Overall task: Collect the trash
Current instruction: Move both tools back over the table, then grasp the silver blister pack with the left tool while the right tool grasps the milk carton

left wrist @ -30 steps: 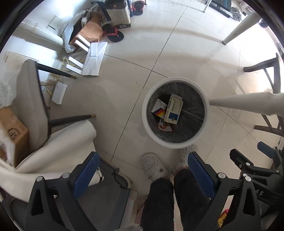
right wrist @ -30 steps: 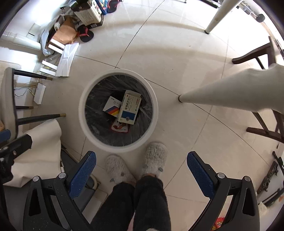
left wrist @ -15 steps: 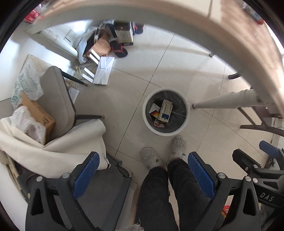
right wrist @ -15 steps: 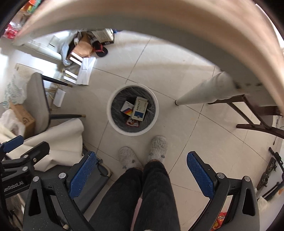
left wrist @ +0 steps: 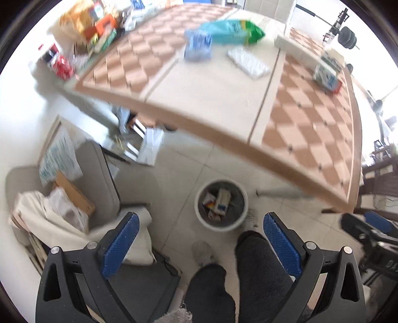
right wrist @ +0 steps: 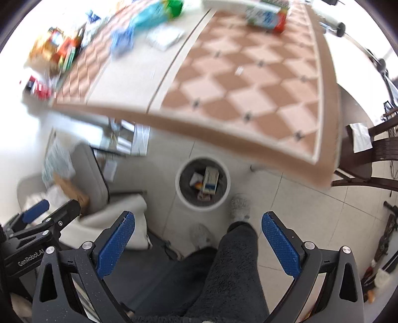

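A white round trash bin stands on the floor by the table's near edge, holding several small boxes. On the checkered table lie a green-and-teal bag, a blue packet, a white flat packet and a carton. My left gripper and right gripper are both open and empty, high above the floor and bin.
A grey chair with cloth and a cardboard box stands at the left. Colourful boxes crowd the table's far left corner. A dark wooden chair stands right. The person's legs and slippers are beside the bin.
Both grippers have risen from just above the bin to above table height. The tabletop and its items have come into view, and the bin looks smaller.
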`<state>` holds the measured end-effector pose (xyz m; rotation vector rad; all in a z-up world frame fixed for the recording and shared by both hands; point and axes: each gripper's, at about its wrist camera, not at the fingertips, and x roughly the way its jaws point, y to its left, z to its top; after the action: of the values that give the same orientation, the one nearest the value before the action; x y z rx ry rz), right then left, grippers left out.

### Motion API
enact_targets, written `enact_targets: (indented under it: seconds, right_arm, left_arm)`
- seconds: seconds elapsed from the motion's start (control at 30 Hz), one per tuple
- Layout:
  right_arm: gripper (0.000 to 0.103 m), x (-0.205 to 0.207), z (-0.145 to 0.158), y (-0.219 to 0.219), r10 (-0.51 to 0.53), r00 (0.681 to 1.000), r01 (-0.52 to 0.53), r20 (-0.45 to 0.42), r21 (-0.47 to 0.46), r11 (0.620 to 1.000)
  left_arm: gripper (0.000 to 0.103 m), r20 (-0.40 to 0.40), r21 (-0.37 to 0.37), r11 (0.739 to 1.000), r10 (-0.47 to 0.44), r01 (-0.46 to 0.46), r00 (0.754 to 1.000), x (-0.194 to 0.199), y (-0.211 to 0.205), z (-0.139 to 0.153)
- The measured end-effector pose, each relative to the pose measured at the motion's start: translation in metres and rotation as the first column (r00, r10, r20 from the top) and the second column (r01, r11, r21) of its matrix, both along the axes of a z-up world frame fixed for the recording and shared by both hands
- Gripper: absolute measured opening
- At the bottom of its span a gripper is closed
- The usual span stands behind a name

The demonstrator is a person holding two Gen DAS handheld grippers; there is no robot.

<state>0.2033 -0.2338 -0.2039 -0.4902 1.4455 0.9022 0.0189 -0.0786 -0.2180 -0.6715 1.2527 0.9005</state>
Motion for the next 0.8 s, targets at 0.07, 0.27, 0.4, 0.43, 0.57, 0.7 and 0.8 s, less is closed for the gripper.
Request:
enact_targets:
  seconds: [0.07, 0.27, 0.4, 0.43, 0.57, 0.7, 0.8]
  right_arm:
    - [0.103, 0.028, 0.012, 0.008, -0.02, 1.0, 0.019, 0.019, 0.008, 1.0]
    - [0.103, 0.132, 0.021, 0.074, 0.037, 0.98, -0.034, 0.195, -0.02, 0.999]
    - [0.103, 0.185, 0.002, 0.141, 0.188, 0.919, -0.164, 0.347, -0.098, 0.982]
    - [0.103, 0.196, -0.007, 0.159, 0.243, 0.898, -0.211, 0.366, -0.125, 0.969]
    - [0.094, 0.22, -0.051, 0.211, 0.445, 0.794, -0.366, 0.415, -0.257, 0.894]
    - [0.084, 0.215, -0.094, 0.241, 0.621, 0.64, -0.488, 0.454, -0.385, 0.784]
    - [0.075, 0.211, -0.116, 0.25, 0.683, 0.546, -0.512, 0.485, -0.452, 0.73]
  left_arm:
    - [0.102, -0.017, 0.02, 1.0, 0.014, -0.014, 1.0, 0.023, 0.017, 0.007]
    - [0.102, -0.088, 0.078, 0.989, 0.135, -0.129, 0.987, 0.091, 0.07, 0.003]
    - [0.102, -0.149, 0.085, 0.984, 0.169, -0.158, 0.974, 0.138, 0.098, -0.015]
    - [0.102, -0.173, 0.093, 0.983, 0.172, -0.157, 0.97, 0.151, 0.104, -0.022]
    - [0.102, -0.242, 0.088, 0.983, 0.177, -0.16, 0.954, 0.188, 0.123, -0.046]
    - [0.102, -0.285, 0.052, 0.983, 0.186, -0.179, 0.94, 0.205, 0.133, -0.069]
    - [0.102, -0.31, 0.032, 0.982, 0.185, -0.184, 0.933, 0.209, 0.139, -0.081]
